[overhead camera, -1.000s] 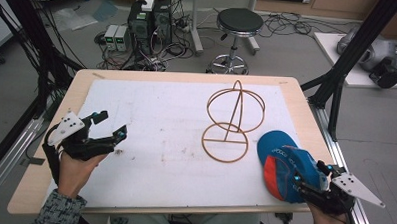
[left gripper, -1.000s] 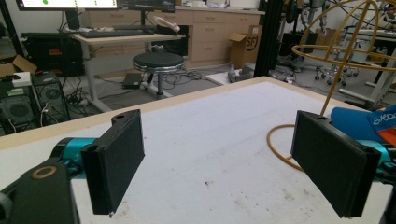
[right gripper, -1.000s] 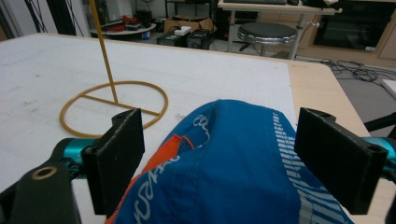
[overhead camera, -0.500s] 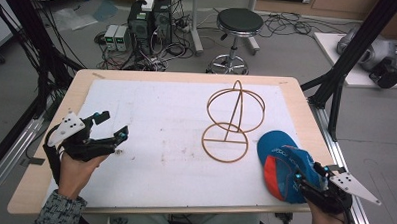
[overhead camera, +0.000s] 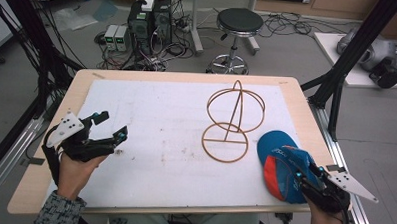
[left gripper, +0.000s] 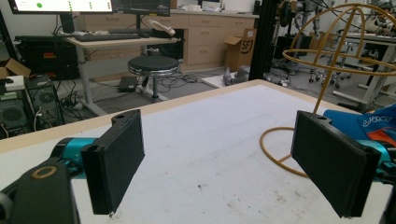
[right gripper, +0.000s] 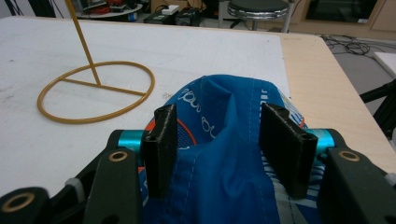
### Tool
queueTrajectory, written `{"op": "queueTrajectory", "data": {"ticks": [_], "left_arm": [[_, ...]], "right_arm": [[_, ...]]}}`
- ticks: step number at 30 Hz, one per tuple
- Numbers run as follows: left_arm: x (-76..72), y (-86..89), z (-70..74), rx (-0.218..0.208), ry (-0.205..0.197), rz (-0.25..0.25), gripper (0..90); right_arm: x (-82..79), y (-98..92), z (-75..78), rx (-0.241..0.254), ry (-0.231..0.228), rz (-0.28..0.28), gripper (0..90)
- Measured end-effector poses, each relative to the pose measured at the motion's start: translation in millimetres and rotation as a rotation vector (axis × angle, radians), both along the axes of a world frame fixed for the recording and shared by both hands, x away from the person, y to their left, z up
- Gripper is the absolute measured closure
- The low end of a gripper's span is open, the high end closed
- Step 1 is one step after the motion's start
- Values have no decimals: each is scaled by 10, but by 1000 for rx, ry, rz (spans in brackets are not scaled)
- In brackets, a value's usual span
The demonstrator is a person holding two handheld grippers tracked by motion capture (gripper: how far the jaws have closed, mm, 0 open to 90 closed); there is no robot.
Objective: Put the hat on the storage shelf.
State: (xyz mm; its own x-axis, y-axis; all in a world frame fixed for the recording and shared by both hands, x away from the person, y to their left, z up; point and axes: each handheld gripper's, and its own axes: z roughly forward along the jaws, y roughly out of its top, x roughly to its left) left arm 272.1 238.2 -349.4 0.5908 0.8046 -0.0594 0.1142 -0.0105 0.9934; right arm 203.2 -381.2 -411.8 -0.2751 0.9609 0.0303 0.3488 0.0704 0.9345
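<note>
Little has shifted since the earlier frame: high view, blue cap (overhead camera: 280,165) soft at surface (overhead camera: 151,120) right edge beside wire stand (overhead camera: 231,124); left hand-held gripper (left gripper: 219,163) spread, empty; right hand-held gripper (right gripper: 224,140) pinching cap fabric, best held by brim.

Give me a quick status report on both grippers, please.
Left gripper open, empty, over the table. Right gripper pinching the blue cap. Wire stand beside the cap.

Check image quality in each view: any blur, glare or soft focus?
High view: even light, soft detail, no glare on the white mat. Left gripper view: jaws sharp, wire stand clear, background slightly soft. Right gripper view: blue cap crisp, nearest gripper parts slightly soft.
</note>
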Motion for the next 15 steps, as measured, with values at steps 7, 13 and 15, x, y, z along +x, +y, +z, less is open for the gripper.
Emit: {"op": "queueTrajectory", "data": {"ticks": [7, 13, 15], "left_arm": [[-5, -12, 1, 3, -1, -2, 175], [-8, -22, 0, 4, -1, -6, 176], [-10, -23, 2, 5, -1, -4, 175]], "right_arm": [[13, 8, -11, -4, 16, -9, 533], [15, 8, -15, 6, 32, -21, 665], [16, 7, -15, 10, 33, -18, 682]]}}
